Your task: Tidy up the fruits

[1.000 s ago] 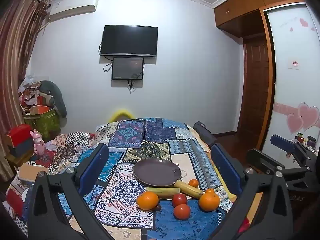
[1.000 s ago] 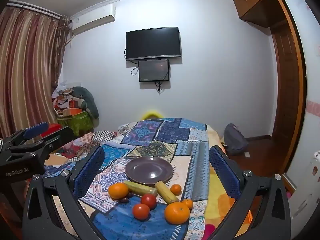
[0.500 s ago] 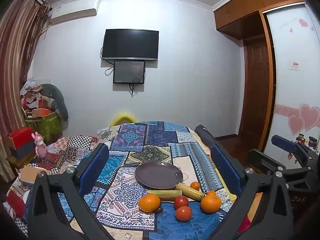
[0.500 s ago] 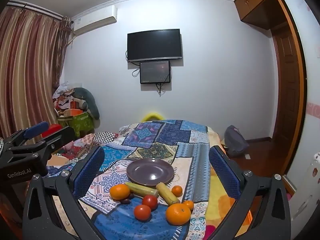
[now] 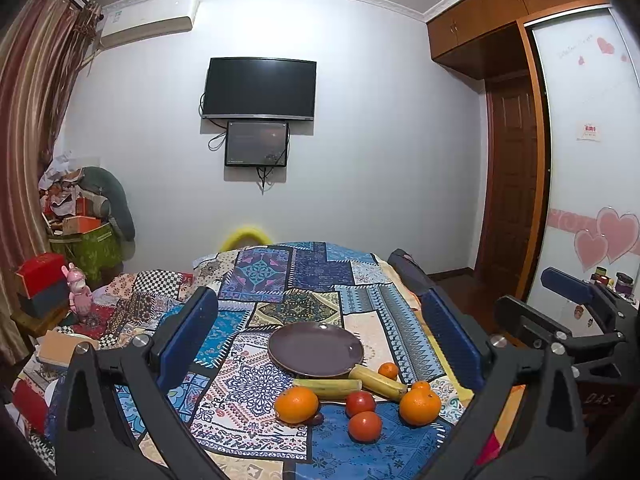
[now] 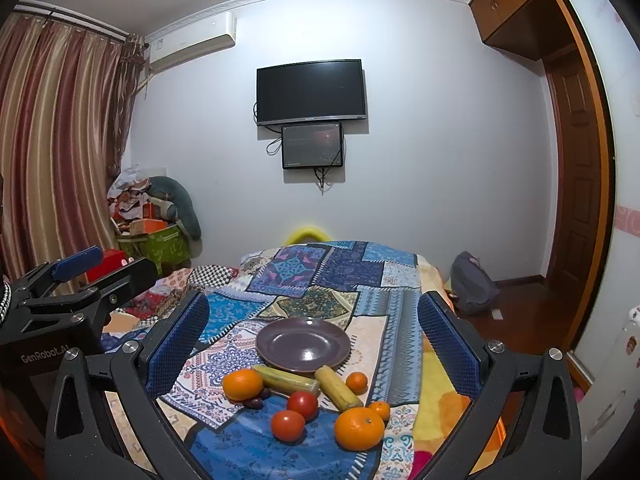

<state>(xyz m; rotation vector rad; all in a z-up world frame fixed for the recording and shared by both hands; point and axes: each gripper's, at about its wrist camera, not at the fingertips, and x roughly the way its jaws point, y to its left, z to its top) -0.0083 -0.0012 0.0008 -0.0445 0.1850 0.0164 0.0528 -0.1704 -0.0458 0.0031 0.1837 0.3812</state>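
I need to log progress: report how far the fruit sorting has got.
Nothing looks done: the plate is bare. Nothing is in hand: the left gripper and right gripper are open, short of the pile. Left: oranges, tomatoes and bananas, all on the patchwork cloth.

Plate (image 6: 303,345) lies on the bedspread (image 6: 372,268), with bananas (image 6: 338,386), oranges (image 6: 359,422) and tomatoes (image 6: 287,425) before it.
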